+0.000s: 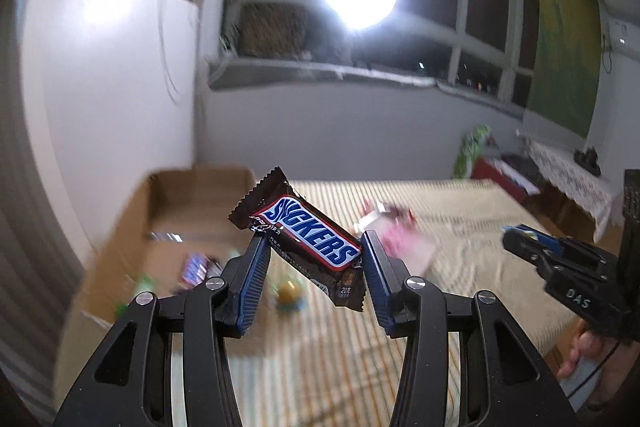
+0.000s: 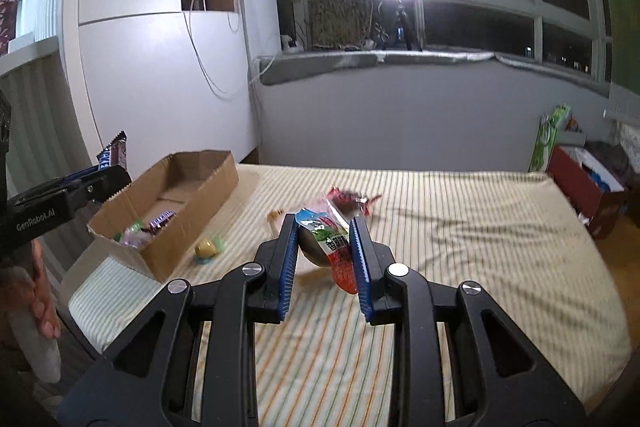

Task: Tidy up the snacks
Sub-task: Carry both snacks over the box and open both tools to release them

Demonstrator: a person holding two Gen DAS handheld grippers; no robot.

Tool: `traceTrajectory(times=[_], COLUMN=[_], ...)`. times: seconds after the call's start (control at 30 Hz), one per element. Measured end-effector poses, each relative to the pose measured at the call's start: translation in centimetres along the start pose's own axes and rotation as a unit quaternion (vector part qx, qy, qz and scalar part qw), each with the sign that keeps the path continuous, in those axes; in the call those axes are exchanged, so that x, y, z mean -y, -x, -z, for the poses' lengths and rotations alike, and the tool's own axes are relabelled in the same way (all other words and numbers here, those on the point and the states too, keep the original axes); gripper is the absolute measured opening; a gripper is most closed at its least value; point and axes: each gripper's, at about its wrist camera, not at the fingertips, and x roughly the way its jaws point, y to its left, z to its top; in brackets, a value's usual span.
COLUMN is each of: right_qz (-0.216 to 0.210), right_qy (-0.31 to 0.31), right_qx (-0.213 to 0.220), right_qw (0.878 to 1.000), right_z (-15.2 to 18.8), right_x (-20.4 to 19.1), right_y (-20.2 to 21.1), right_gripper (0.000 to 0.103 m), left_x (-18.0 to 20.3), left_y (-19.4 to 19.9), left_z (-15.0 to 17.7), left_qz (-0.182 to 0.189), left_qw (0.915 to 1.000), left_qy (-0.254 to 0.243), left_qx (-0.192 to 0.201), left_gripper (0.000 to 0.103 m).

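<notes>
A bed [image 2: 460, 227] with a striped cream cover fills the lower half of both views. At its left edge sits an open cardboard box [image 2: 208, 187], in the left middle of the right wrist view, with a few wrapped snacks [image 2: 154, 223] lying inside. Just beside the box, on the cover, rests a small yellow and green sweet [image 2: 206, 247]. Farther back, near the frame's centre, lies a red wrapped snack [image 2: 348, 198].

The left gripper [image 1: 314, 247], in the lower centre of the left wrist view, is clenched on a Snickers bar [image 1: 308, 231]; the bar lies slanted across the 2 blue pads, its upper end poking toward the upper left. The box appears blurred behind it at left.

The right gripper [image 2: 324, 247], lower centre of its own view, grips a small snack packet [image 2: 330, 243] with a blue top, green print and red bottom, raised clear of the cover.
</notes>
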Motion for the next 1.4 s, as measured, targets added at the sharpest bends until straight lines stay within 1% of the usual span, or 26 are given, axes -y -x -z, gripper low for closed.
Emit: traceTrajectory(times=[0.13,0.37,0.47,0.6,0.7,0.77,0.9,1.03,1.2,1.4], right_qz=[-0.003,-0.018,-0.031,-0.059,-0.090,-0.112,-0.140,-0.146,-0.146,-0.154], right_qy=[0.007,0.030,0.044,0.065,0.084,0.096,0.112,0.116,0.113,0.109], right_qx=[-0.006,-0.021,-0.031,-0.045,-0.053,-0.057,-0.056,-0.052,-0.052,-0.063], right_qw=[1.000,0.999,0.998,0.995,0.991,0.987,0.982,0.981,0.981,0.980], right_z=[-0.4,-0.7,-0.9,-1.0,-1.2,-1.3,-1.5,-2.1,-2.3,-2.2], right_x=[-1.2,-4.9,-7.1,-10.6,-13.7,-15.8,-18.6,-19.7,-19.7,-19.8], right_y=[-0.4,-1.9,-3.2,-5.6,-7.5,-8.6,-9.8,-10.3,-11.1,-13.1], right_gripper=[0.027,0.027,0.027,0.027,0.027,0.027,0.027,0.027,0.027,0.027], left_x=[-1.1,-2.7,-4.6,-8.2,-11.2,-12.3,-14.0,-14.2,-13.6,-13.6], left_y=[0.7,1.3,1.8,2.3,2.8,3.1,3.9,3.9,3.2,1.0], left_z=[-0.6,-0.1,0.3,0.9,1.5,1.7,1.8,1.2,0.1,-0.4], left_qz=[-0.008,-0.018,-0.029,-0.051,-0.073,-0.085,-0.101,-0.097,-0.080,-0.066], left_qw=[0.9999,0.9996,0.9991,0.9971,0.9942,0.9925,0.9895,0.9902,0.9927,0.9945], left_qy=[0.004,0.008,0.022,0.052,0.076,0.085,0.099,0.094,0.079,0.073], left_qx=[0.014,0.020,0.024,0.022,0.021,0.023,0.030,0.036,0.045,0.033], left_gripper=[0.045,0.045,0.045,0.045,0.045,0.045,0.045,0.045,0.045,0.045])
